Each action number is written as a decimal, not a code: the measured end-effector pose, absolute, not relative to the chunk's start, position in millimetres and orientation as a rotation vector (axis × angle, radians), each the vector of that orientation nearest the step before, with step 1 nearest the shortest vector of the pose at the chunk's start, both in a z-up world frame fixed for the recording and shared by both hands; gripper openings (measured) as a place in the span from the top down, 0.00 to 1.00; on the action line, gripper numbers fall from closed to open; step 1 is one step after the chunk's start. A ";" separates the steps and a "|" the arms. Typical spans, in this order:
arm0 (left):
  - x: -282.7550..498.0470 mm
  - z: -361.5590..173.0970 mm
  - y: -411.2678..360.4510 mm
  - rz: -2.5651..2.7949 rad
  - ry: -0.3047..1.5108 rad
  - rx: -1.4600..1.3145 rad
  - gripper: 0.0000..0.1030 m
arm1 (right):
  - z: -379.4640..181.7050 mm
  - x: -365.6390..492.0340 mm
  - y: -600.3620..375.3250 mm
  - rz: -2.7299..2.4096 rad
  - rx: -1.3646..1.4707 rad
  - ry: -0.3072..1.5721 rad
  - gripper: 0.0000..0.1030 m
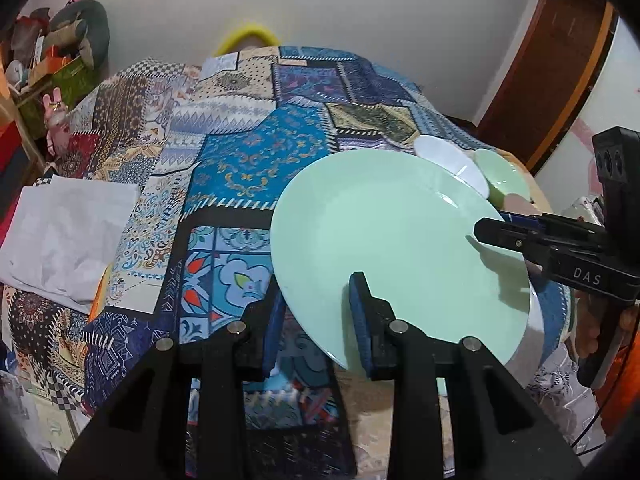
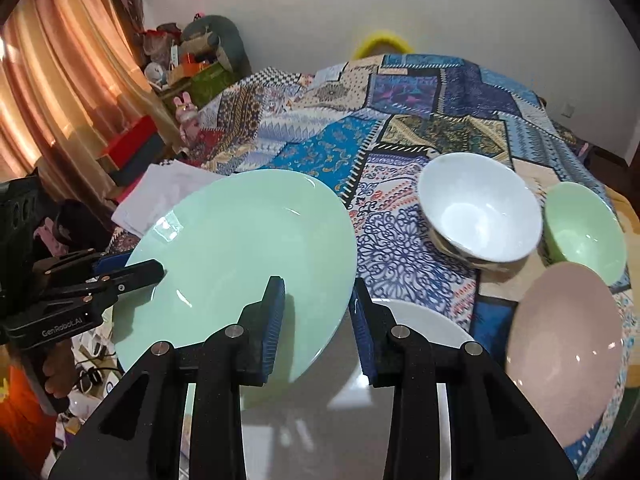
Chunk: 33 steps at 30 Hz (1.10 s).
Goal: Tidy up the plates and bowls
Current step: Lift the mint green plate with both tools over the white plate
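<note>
Green plate (image 1: 384, 232) is off the desk and tilted, carried between both tools. Left gripper (image 1: 318, 316): jaws narrow, closed on the near-left rim, one pad over the face of the plate and the other under its edge. Right gripper (image 2: 318, 320): jaws likewise narrow and holding the rim on the right side; seen from the left wrist view, one of its fingers lies on top of the plate and a blue pad shows behind the rim. A white plate (image 2: 420, 320) lies flat on the desk at the near edge, partly under the green plate. To the right, a pink bowl (image 2: 564, 348) sits near. Farther off, a white bowl (image 2: 480, 208) and a small green bowl (image 2: 584, 232) stand just beside each other. Patchwork cloth (image 2: 400, 232) covers the desk. A white folded sheet (image 1: 60, 232) lies at the left edge; I cannot tell whether it is paper or fabric.
</note>
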State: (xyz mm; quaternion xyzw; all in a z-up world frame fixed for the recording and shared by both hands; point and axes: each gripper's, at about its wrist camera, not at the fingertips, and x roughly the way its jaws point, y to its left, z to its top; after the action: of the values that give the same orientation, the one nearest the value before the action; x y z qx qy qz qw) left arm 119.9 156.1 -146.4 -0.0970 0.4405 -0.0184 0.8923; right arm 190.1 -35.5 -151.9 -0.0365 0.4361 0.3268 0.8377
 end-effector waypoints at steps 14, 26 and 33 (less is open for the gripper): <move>103.9 -127.1 107.7 -0.092 0.901 -0.164 0.70 | -142.8 164.6 -81.9 0.656 -0.024 0.885 0.70; 102.4 -132.1 74.9 -0.140 0.924 -0.138 0.70 | -154.5 155.6 -114.0 0.623 0.022 0.902 0.70; 106.1 -146.1 63.0 -0.153 0.967 -0.135 0.70 | -168.7 152.9 -125.5 0.616 0.055 0.926 0.70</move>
State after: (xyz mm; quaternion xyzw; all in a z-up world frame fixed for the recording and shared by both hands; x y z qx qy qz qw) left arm 106.1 63.0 -146.1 -0.0646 0.4638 -0.0736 0.8805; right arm 152.9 -125.5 -168.7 0.0262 0.4395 0.2922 0.8490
